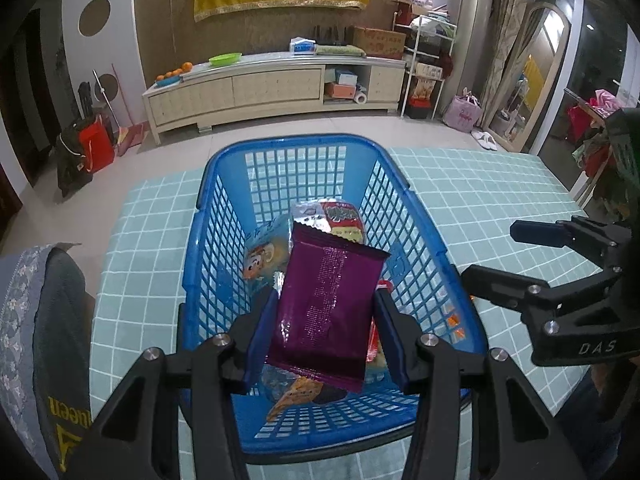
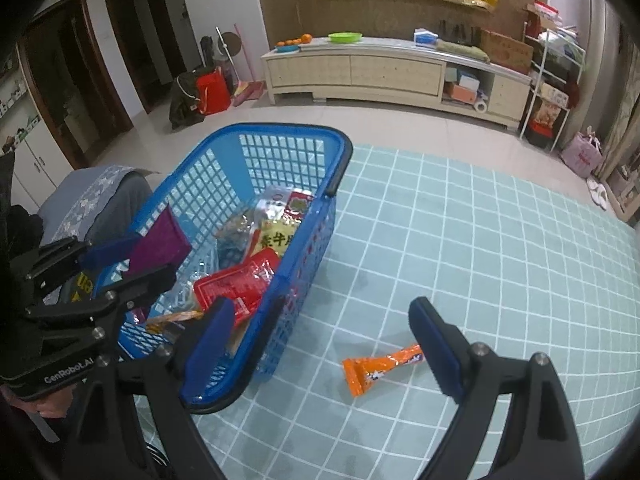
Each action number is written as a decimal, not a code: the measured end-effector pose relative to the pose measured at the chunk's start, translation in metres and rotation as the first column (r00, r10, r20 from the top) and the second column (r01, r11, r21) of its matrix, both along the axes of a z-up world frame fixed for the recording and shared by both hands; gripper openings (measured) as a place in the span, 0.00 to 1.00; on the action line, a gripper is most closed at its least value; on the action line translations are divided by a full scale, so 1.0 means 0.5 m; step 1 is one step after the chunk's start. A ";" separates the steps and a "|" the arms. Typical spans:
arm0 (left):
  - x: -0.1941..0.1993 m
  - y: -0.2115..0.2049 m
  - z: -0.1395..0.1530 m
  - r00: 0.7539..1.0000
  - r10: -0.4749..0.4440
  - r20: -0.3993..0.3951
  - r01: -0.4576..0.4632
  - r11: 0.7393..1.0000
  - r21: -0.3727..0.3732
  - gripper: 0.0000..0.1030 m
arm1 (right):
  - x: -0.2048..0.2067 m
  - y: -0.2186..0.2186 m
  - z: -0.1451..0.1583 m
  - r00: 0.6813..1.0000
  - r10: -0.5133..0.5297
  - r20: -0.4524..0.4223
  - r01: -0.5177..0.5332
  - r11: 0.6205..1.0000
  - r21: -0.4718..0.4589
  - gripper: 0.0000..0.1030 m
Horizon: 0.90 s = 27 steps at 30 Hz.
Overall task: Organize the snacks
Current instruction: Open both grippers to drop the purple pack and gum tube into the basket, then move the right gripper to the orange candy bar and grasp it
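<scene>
A purple snack packet (image 1: 328,308) hangs over the blue mesh basket (image 1: 280,142), with my left gripper (image 1: 327,295) shut on its sides. Inside the basket lie several other snacks, among them a red packet (image 2: 240,284) and a yellow one (image 2: 276,236). My right gripper (image 2: 322,308) stands wide open above the table at the basket's (image 2: 280,128) right wall, with nothing pressed between its pads. An orange snack packet (image 2: 380,368) lies flat on the cloth, just in front of the right finger. The right wrist view shows the left gripper (image 2: 136,262) and the purple packet (image 2: 160,240) at the left.
A teal checked cloth (image 1: 480,184) covers the table under the basket. A chair draped with grey fabric (image 1: 40,320) stands at the table's left edge. Beyond the table are tiled floor and a long low cabinet (image 1: 276,84).
</scene>
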<state>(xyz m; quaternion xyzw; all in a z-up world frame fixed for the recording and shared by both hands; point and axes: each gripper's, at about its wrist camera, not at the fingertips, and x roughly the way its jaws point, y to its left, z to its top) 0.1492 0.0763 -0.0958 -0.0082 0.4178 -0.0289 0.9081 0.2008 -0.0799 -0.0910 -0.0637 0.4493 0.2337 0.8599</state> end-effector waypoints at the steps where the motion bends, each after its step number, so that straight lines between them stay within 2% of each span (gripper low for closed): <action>1: 0.001 0.002 -0.004 1.000 0.005 -0.002 -0.005 1.000 0.000 0.45 | 0.001 0.000 -0.002 1.000 -0.002 -0.003 0.002 1.000 -0.001 0.89; 4: -0.001 0.008 -0.013 1.000 0.007 -0.016 -0.008 1.000 -0.014 0.46 | 0.000 -0.004 -0.008 1.000 -0.009 -0.011 0.009 1.000 -0.001 0.89; 6: -0.007 0.005 -0.016 1.000 -0.005 -0.028 0.004 1.000 -0.013 0.53 | -0.002 -0.008 -0.009 1.000 -0.010 -0.019 0.010 1.000 0.004 0.89; 7: -0.012 0.001 -0.015 1.000 -0.010 -0.027 0.010 1.000 -0.008 0.60 | -0.005 -0.010 -0.008 1.000 -0.010 -0.022 0.010 1.000 0.006 0.89; 9: -0.024 -0.005 -0.007 1.000 -0.024 -0.010 0.024 1.000 -0.011 0.61 | -0.009 -0.014 -0.004 1.000 -0.010 -0.025 0.010 1.000 0.011 0.89; 11: -0.033 -0.009 0.003 1.000 -0.030 -0.002 0.030 0.999 -0.020 0.69 | -0.016 -0.017 0.002 1.000 -0.007 -0.029 0.008 1.000 0.021 0.89; 24: -0.082 -0.051 0.055 0.998 -0.050 0.032 0.049 0.998 0.034 0.76 | -0.060 -0.065 0.062 1.000 -0.003 -0.016 0.004 0.998 0.067 0.89; 27: -0.078 -0.062 0.062 0.999 -0.046 0.022 0.045 0.998 0.044 0.76 | -0.061 -0.068 0.070 1.000 0.008 -0.024 -0.007 0.999 0.043 0.89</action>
